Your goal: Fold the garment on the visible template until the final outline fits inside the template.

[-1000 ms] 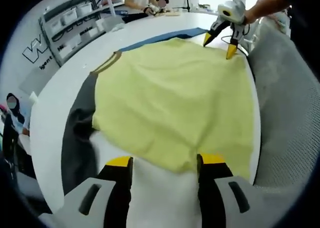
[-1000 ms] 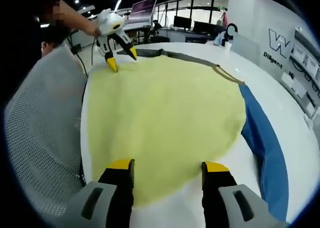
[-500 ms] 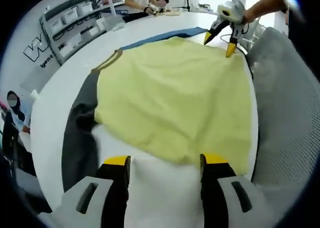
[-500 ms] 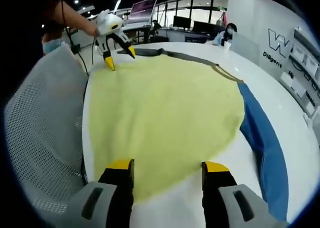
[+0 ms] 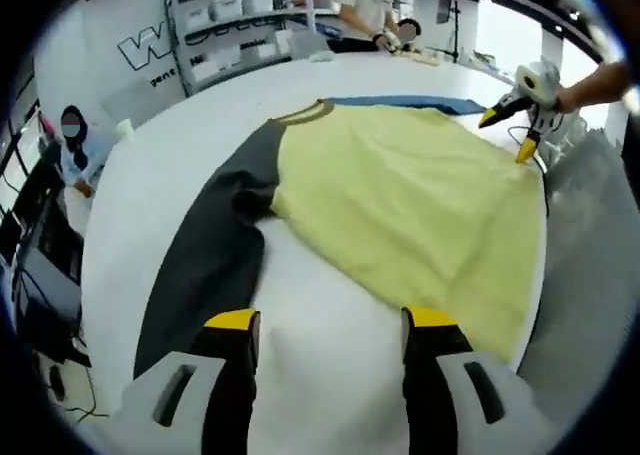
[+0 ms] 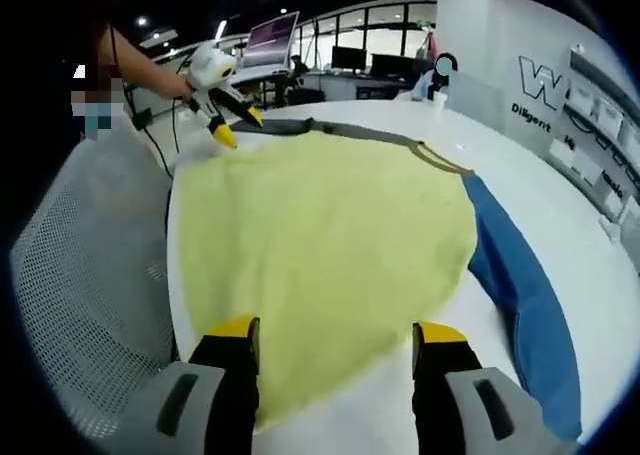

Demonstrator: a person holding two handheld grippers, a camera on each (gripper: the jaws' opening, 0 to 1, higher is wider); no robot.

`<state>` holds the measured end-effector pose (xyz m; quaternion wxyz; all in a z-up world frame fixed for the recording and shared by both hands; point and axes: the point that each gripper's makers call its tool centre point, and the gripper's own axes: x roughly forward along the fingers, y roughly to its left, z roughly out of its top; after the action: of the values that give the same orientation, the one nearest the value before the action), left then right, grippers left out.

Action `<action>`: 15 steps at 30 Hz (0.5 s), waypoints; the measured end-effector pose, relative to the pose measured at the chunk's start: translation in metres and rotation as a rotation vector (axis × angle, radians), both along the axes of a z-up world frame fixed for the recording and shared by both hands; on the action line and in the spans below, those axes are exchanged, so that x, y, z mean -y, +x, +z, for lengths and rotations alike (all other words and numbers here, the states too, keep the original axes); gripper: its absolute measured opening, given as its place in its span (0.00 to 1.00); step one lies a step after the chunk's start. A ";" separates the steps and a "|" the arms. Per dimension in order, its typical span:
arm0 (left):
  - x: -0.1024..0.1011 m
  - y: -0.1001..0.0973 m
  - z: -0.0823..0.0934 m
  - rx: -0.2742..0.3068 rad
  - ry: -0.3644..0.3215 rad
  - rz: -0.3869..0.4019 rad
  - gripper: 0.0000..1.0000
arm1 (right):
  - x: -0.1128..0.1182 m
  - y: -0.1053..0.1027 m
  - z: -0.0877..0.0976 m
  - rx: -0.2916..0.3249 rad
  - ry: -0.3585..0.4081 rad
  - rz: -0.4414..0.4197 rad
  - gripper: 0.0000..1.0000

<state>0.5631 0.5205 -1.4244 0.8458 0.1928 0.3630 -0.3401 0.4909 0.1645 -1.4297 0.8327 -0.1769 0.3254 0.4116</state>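
Garment lies flat on the white worktop; no template outline discernible. Left gripper and right gripper fingers spread, empty.

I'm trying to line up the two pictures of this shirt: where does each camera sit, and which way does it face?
Left gripper view: rides the left claw, near the dark sleeve, facing across the yellow shirt toward the right claw and a hand.
Right gripper view: rides the right claw, beside the blue sleeve, facing the left claw and an arm.
Shared: shirt, white table, both claws, seen from opposite ends.
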 end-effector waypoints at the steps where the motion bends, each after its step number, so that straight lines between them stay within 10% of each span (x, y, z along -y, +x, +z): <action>1: -0.006 0.001 0.001 0.009 0.012 0.007 0.64 | 0.000 0.000 0.001 0.001 0.004 -0.003 0.59; 15: -0.075 0.014 0.012 0.051 0.050 0.179 0.63 | 0.000 0.003 0.003 0.007 0.006 -0.009 0.59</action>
<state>0.5769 0.5959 -1.4126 0.8766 0.1893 0.3657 -0.2491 0.4942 0.1646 -1.4267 0.8362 -0.1745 0.3220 0.4081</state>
